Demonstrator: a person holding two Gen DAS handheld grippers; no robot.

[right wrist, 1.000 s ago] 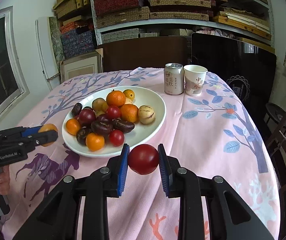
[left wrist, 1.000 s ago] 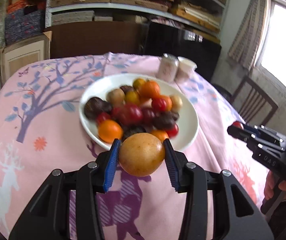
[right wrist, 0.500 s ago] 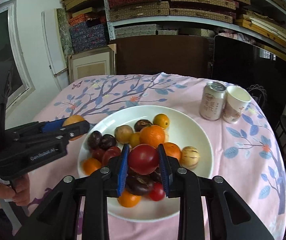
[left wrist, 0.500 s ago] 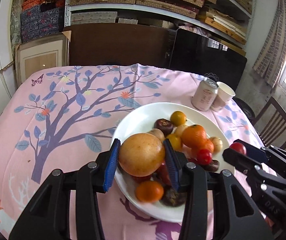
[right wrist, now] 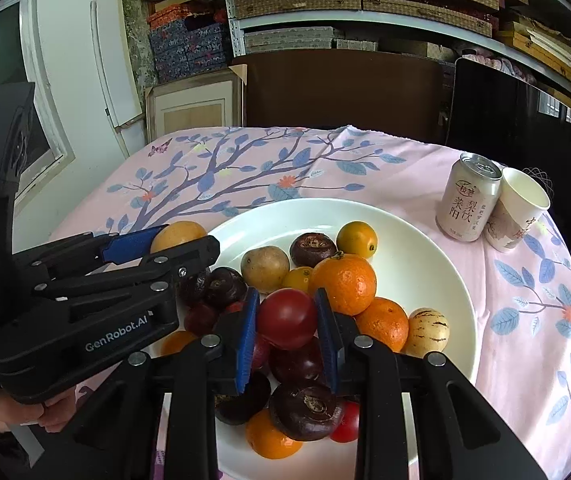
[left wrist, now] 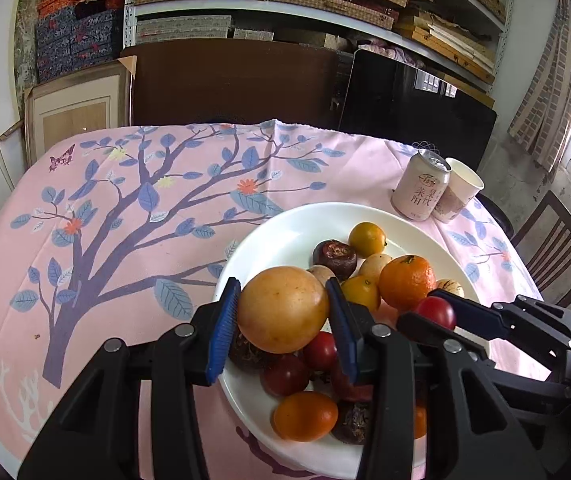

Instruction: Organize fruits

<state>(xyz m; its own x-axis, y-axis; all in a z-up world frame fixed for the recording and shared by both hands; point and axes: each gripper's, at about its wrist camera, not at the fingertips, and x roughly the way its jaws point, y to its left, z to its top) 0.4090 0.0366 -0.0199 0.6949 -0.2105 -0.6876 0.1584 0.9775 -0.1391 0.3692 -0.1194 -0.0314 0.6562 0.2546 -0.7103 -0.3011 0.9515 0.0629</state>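
My left gripper (left wrist: 283, 312) is shut on a large yellow-orange fruit (left wrist: 283, 308) and holds it over the near left part of the white plate (left wrist: 281, 240). It also shows at the left of the right wrist view (right wrist: 177, 240). My right gripper (right wrist: 285, 320) is shut on a red tomato (right wrist: 286, 318) above the heap of fruit in the plate (right wrist: 425, 256); it also shows in the left wrist view (left wrist: 437, 312). The plate holds several oranges, small yellow fruits, dark brown fruits and red tomatoes.
A drink can (right wrist: 467, 200) and a paper cup (right wrist: 519, 212) stand on the pink tree-print tablecloth (left wrist: 125, 220) behind the plate at the right. A chair (left wrist: 561, 252) stands at the table's right side. Shelves and boards are behind the table.
Both grippers moved forward from the table's near side to over the plate, each still holding its fruit. The two grippers are now close together.
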